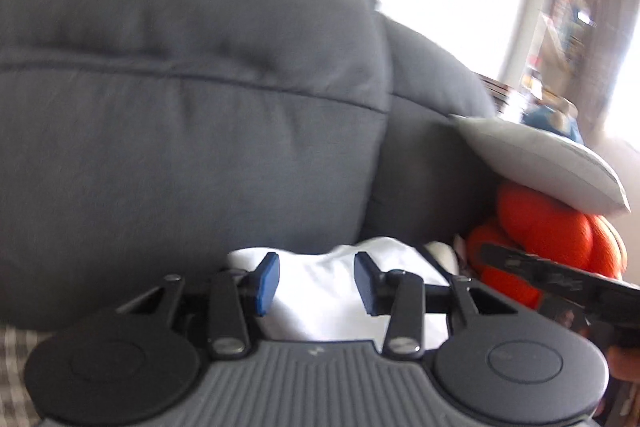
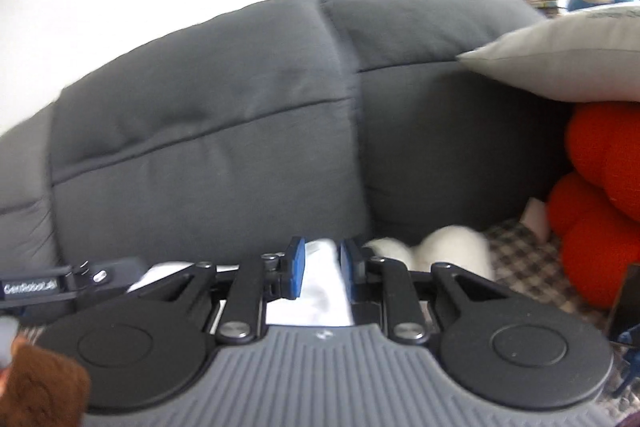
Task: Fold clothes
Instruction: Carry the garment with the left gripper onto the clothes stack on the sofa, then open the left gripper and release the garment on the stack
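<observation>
Here, both wrist views look along the claws toward a dark grey sofa (image 1: 192, 115), whose back cushions fill most of each picture. A white garment (image 1: 320, 291) lies on the seat in front of the cushions. The left claw (image 1: 316, 285) stands partly open above the cloth; its blue pads (image 1: 267, 283) are clear of the fabric on both sides, so nothing is gripped. The right claw (image 2: 322, 267) stands narrowly apart, with a raised fold of the white garment (image 2: 320, 291) between its pads (image 2: 297, 267); whether the pads press on the fold cannot be told. To the right, a light grey pillow (image 2: 568, 63) rests on an orange knotted cushion (image 2: 600, 195). A white fluffy item (image 2: 452, 247) lies on a checked cover (image 2: 532, 259) beside the garment. Both pictures are blurred.
</observation>
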A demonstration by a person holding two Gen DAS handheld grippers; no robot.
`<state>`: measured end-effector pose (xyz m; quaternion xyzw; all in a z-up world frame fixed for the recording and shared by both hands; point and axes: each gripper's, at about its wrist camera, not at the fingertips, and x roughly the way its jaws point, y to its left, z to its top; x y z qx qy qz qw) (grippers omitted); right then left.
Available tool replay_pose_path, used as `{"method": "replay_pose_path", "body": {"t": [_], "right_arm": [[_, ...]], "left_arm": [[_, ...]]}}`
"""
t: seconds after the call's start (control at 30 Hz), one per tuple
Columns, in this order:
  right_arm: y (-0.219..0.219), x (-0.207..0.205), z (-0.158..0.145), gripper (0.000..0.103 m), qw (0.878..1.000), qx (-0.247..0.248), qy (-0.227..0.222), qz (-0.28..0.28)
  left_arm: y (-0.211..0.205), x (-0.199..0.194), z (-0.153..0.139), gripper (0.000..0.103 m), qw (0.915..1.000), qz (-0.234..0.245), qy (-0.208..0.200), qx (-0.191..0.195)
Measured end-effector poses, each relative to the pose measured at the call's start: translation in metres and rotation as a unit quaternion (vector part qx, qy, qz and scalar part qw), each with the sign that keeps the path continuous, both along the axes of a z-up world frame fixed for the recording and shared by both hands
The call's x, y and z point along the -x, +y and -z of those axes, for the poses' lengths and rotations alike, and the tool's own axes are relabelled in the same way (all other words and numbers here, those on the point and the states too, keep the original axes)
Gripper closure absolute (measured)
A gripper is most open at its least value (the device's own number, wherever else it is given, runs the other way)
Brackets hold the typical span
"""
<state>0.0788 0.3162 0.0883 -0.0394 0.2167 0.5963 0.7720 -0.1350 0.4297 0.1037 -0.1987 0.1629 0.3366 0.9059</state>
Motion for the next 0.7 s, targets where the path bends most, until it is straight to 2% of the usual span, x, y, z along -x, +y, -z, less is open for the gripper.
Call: {"method": "replay_pose_path", "body": {"t": [0.13, 0.23, 0.37, 0.43, 0.5, 0.7], "right_arm": [[0.017, 0.01, 0.028, 0.081, 0.997, 0.076, 0.01, 0.001], [0.012, 0.021, 0.032, 0.081, 0.997, 0.071, 0.002, 0.015], [-0.007, 0.033, 0.014, 0.076, 0.998, 0.048, -0.009, 0.036], [-0.016, 0.042, 0.007, 0.075, 0.999, 0.041, -0.005, 0.034], [-0.026, 0.053, 0.0, 0.071, 0.999, 0.038, -0.004, 0.03], [-0.06, 0.086, -0.013, 0.065, 0.999, 0.041, 0.017, 0.021]], "left_arm": [[-0.003, -0.024, 0.026, 0.062, 0.9977, 0.02, 0.064, 0.006], [-0.001, -0.021, 0.036, 0.062, 0.9975, 0.021, 0.068, 0.002], [0.007, -0.011, 0.022, 0.061, 0.9978, 0.011, 0.05, 0.041], [-0.001, 0.0, 0.013, 0.052, 0.9984, 0.005, 0.04, 0.039], [-0.014, 0.004, 0.01, 0.048, 0.9987, -0.001, 0.04, 0.03], [-0.054, 0.039, 0.005, 0.047, 0.9982, -0.005, 0.058, 0.014]]}}
